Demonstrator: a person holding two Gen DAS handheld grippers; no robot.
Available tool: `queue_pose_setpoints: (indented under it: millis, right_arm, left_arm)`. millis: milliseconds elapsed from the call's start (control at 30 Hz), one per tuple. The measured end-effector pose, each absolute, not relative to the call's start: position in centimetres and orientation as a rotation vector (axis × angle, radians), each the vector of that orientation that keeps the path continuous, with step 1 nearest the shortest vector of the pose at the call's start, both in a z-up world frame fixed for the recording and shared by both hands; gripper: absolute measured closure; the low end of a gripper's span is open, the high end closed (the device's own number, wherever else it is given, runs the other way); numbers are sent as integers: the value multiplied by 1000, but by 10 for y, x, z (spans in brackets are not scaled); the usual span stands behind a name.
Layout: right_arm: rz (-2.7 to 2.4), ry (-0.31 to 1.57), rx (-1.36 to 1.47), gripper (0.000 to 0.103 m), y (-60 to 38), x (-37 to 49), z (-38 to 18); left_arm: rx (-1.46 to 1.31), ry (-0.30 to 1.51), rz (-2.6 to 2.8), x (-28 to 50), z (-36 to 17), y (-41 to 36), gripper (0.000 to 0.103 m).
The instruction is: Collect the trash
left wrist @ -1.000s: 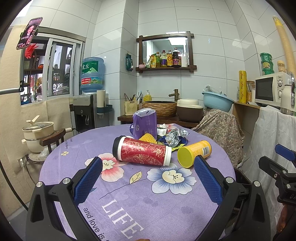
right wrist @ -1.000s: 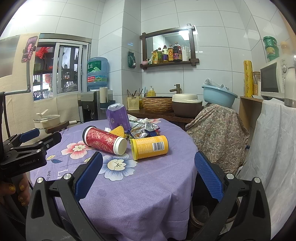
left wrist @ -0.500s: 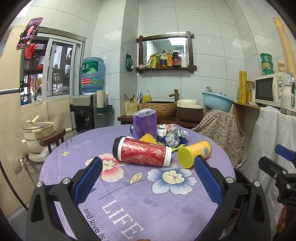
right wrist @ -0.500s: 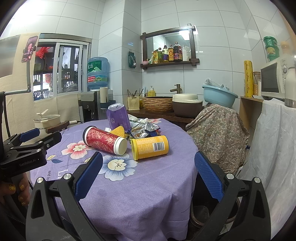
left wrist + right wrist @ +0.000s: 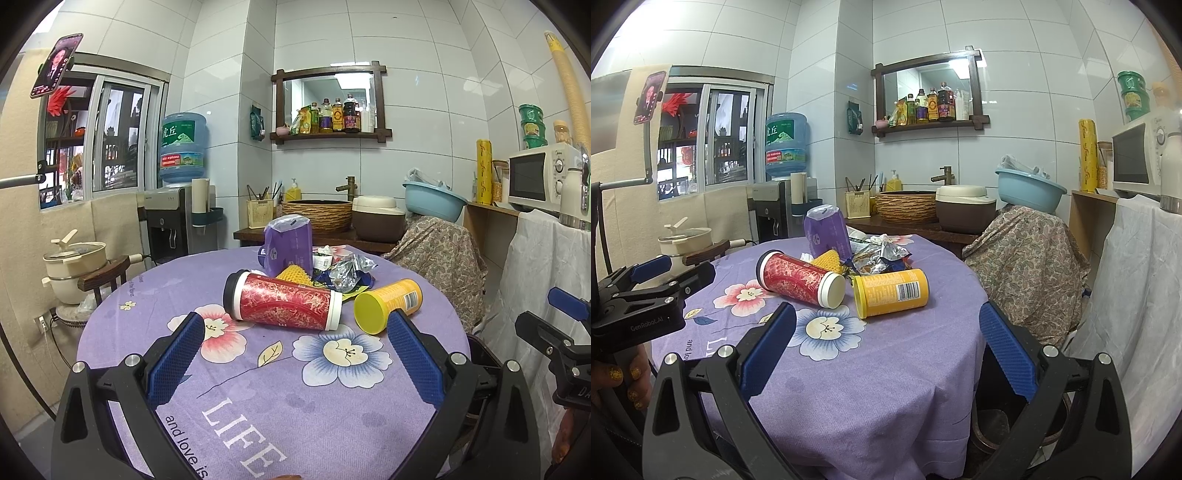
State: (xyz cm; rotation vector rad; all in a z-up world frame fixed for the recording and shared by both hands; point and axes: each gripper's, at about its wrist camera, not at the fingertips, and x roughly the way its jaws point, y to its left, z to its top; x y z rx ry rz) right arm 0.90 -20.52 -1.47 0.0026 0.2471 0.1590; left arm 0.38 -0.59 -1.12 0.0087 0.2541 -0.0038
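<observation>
A red patterned cup [image 5: 284,304] [image 5: 798,277] lies on its side on the round table's purple cloth [image 5: 295,398] [image 5: 886,369]. Right of it lies a yellow canister [image 5: 388,305] [image 5: 891,292]. Behind them are a purple pouch [image 5: 286,245] [image 5: 827,232], a yellow foam net [image 5: 293,275] and crumpled foil wrappers [image 5: 345,273] [image 5: 882,254]. My left gripper [image 5: 295,354] is open, hovering over the near cloth short of the cup. At the table's right edge my right gripper [image 5: 886,347] stands open, empty, below the canister.
A dark bin [image 5: 997,424] stands on the floor by the table's right side. A cloth-covered stand [image 5: 1027,266] with a blue basin [image 5: 1030,192], a counter with a basket sink [image 5: 317,214], a water dispenser [image 5: 177,218] and a wooden chair [image 5: 107,273] surround the table.
</observation>
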Motion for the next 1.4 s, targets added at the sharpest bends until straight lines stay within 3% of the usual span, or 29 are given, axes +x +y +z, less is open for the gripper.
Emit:
queue_pose_setpoints:
  millis: [233,767,1067,1400]
  right_arm:
    - [163,280,-5,5,-200,18,-24]
    - [292,537,-20,5,-183,87,-76]
    - [560,610,-168,5,-118,169,-50]
    - [776,692,-631,5,29,256,-38]
  left_arm:
    - [6,290,-16,15,-17,-3,5]
    - [-21,569,-43,58,-57,22,5]
    - [-8,545,74,83,-42,66,5]
    - [-38,563,215,90,-38,120,5]
